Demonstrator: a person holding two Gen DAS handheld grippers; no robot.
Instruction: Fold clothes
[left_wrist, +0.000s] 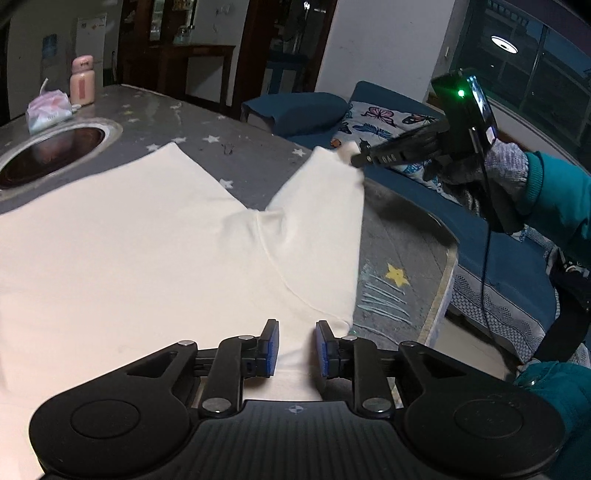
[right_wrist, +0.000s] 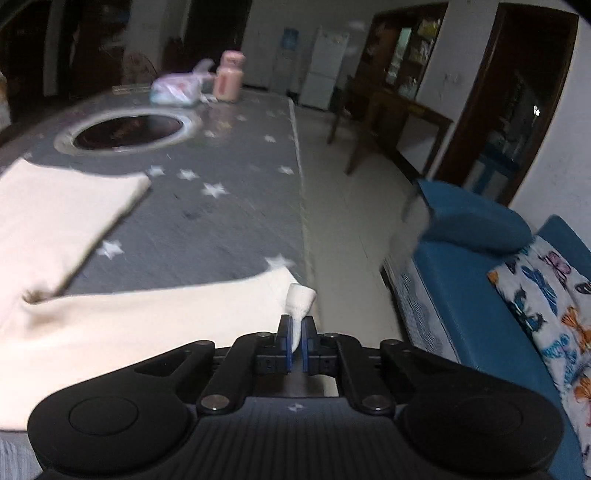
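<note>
On the grey worktop (left_wrist: 258, 162) with white stars lies a cream shirt (left_wrist: 129, 240). It is spread out mostly flat. One sleeve (left_wrist: 321, 206) points away toward the far edge of the worktop, next to a blue sofa (left_wrist: 498, 258).

The right claw (right_wrist: 297, 332) is pinched tight on the very tip of that sleeve. A small bit of cloth pokes up between its blue pads (right_wrist: 285, 341). From the other camera, this claw (left_wrist: 356, 159) is lifting the sleeve end a little off the worktop. A gloved hand (left_wrist: 506, 166) holds it.

The left claw (left_wrist: 296, 347) hovers low over the near part of the shirt. Its jaws are partly open, with cloth showing in the gap. It has hold of nothing.

What could go wrong? The right claw only has a tiny bit of cloth. If it pulls fast, the sleeve could slip out and flop down in a messy way. Nothing seems to pin the shirt down, so a hard tug might drag the whole shirt sideways and make wrinkles. The sleeve end is also near the worktop's edge, so it might slide off that side. A pink bottle (left_wrist: 83, 79) and a plastic bag (left_wrist: 48, 110) sit well away, so they should be safe.
</note>
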